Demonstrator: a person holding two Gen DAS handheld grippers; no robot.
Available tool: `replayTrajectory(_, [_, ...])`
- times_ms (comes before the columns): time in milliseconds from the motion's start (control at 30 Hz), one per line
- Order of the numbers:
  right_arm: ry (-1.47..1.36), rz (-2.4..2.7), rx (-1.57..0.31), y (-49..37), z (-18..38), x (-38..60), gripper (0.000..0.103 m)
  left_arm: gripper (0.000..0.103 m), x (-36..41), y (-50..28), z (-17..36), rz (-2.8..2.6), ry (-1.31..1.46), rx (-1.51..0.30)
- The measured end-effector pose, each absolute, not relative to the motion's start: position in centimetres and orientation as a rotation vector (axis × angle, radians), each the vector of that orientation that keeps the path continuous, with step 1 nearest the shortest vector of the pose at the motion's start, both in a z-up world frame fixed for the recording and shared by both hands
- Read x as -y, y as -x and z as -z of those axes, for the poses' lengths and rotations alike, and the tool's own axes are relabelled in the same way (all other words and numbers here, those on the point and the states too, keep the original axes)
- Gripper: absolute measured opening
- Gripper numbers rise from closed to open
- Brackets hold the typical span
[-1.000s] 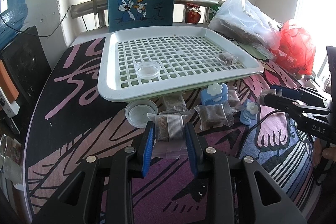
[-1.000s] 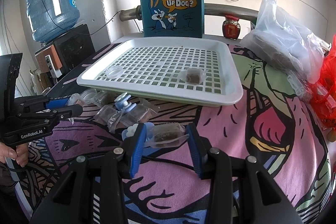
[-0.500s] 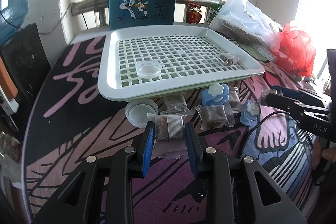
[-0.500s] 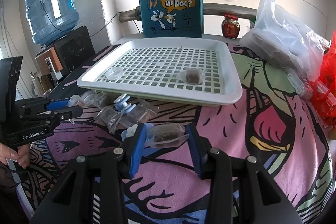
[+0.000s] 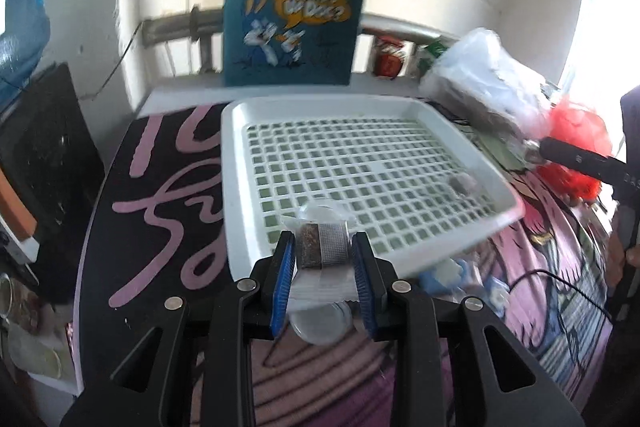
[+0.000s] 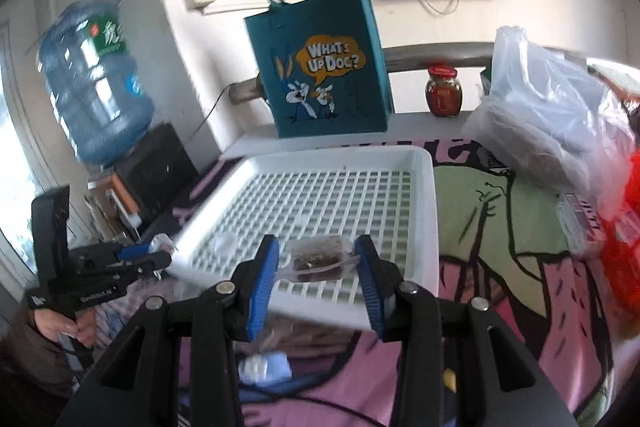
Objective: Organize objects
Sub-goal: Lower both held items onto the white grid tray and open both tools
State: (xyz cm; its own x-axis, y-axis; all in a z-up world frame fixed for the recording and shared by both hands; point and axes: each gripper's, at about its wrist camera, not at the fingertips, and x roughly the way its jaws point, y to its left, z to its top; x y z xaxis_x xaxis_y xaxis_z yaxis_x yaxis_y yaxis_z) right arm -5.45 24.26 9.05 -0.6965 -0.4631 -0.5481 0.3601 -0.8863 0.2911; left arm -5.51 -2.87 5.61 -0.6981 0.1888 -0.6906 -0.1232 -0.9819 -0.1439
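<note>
Cluttered room, patterned cloth over the surface (image 5: 160, 211), white slotted tray (image 5: 240, 187) sitting ahead of both tongs; cartoon tote bag (image 6: 320, 67) upright behind the tray, water jug (image 6: 92, 83) off to the left of it.

Left tongs (image 5: 323, 259) clamped narrow on a clear sachet with mesh patch (image 5: 324, 247), held up off the cloth just at the tray's near rim; right tongs (image 6: 316, 263) pinching a clear pouch of dark stuff (image 6: 318, 259), hanging over the tray's near grid. One small pouch (image 5: 460, 185) already lies in the tray, ahead and right of the left tongs; clear round lid (image 5: 320, 323) on the cloth under the left tongs.

Risks: both packets are slick film gripped by thin edges, so a fast swing could let one slide out short of the tray; left sachet sits low against the rim and may snag it; a drop onto the clear dish (image 6: 224, 241) in the tray would pile things rather than sort them.

Versus a second back: both packets were down on the cloth, tongs already closed on them; now both are lifted and carried forward to the tray; views blurred, right view rolled a bit; grip widths unchanged.
</note>
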Motion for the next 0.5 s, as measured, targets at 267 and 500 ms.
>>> replayTrajectory(267, [-1.021,2.498,0.312,8.7,-4.6,-24.0,0.039,0.028,1.8,8.3,-3.0,-2.72,1.201,0.134])
replayTrajectory(500, [-1.096,2.517,0.25,9.7,-2.0,-23.5,0.04,0.03,1.6,9.1,-2.3,-2.737,1.21,0.132])
